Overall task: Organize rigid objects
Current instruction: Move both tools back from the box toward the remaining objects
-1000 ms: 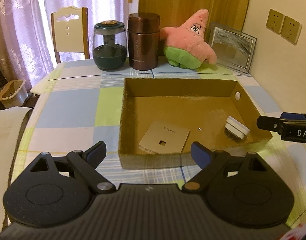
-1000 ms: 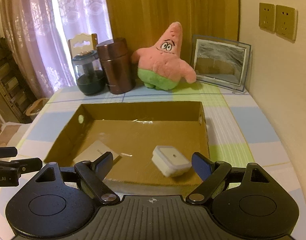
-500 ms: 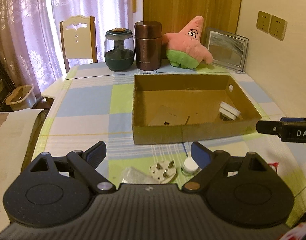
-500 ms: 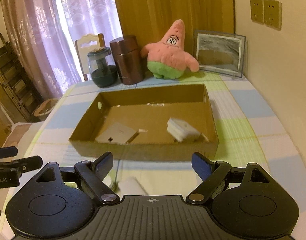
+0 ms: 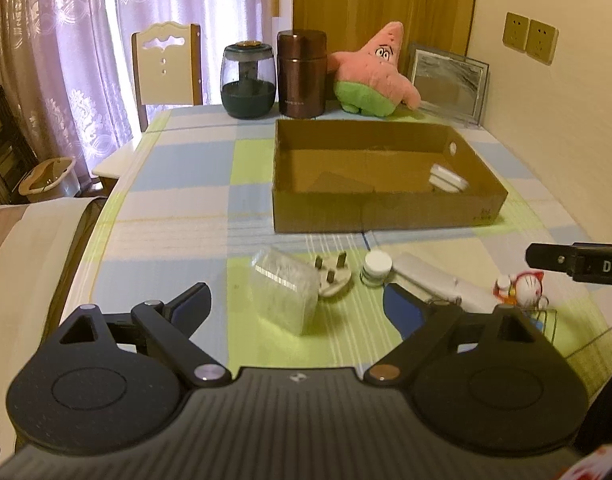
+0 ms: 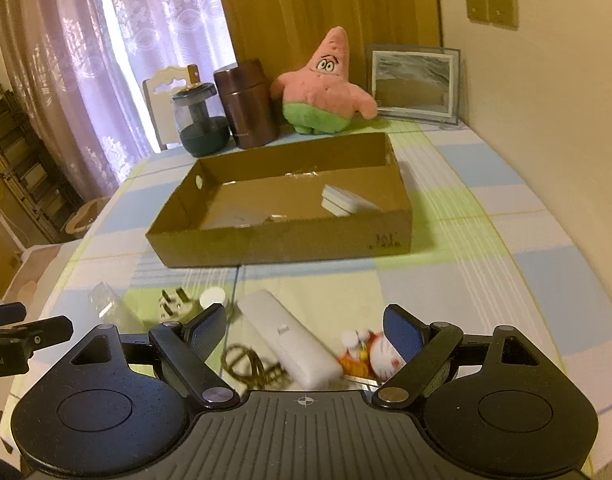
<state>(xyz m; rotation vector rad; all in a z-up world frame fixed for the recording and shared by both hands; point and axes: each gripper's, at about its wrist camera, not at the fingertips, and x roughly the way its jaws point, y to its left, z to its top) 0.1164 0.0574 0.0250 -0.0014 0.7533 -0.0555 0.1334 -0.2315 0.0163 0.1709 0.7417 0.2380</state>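
Observation:
A shallow cardboard box sits mid-table with a white adapter and a flat card inside. In front of it lie a clear plastic case, a white plug, a small white cap, a long white remote-like block, a small cat figurine and a coiled cord. My left gripper is open above the clear case. My right gripper is open above the white block.
At the table's far edge stand a dark glass jar, a brown canister, a pink star plush and a picture frame. A chair stands behind the table. The wall is on the right.
Both grippers have pulled back from over the box toward the near side of the table. The loose objects in front of the box have come into view. Both stay open.

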